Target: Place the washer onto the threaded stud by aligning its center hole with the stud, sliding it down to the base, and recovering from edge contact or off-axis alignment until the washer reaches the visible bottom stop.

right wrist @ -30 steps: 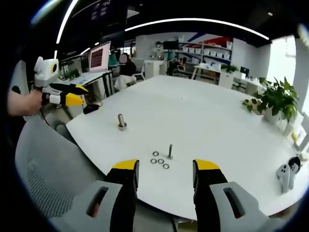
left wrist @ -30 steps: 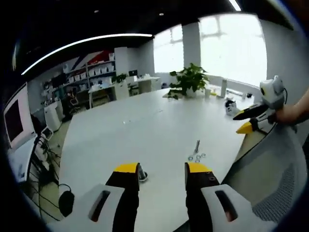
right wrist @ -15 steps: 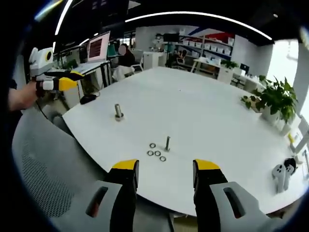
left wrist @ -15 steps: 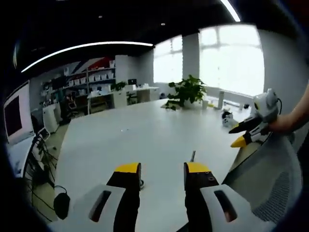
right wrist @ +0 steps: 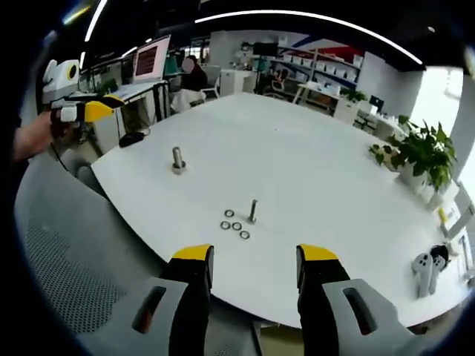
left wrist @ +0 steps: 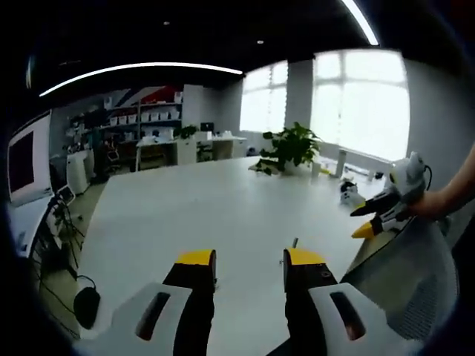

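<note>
White surface (right wrist: 312, 178), lower centre of the right gripper view: four small metal washers (right wrist: 234, 222) lie flat beside the upright threaded stud (right wrist: 253, 211). Right gripper (right wrist: 254, 261) and left gripper (left wrist: 250, 261) have jaws apart, empty. We judge it best to pinch one washer by its rim, holding it level over the stud

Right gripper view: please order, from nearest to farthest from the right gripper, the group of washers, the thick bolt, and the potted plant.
1. Four small metal washers, straight ahead of the right gripper.
2. Thick grey upright bolt, farther, toward the left.
3. Green potted plant, farthest, at the table's right edge.
</note>
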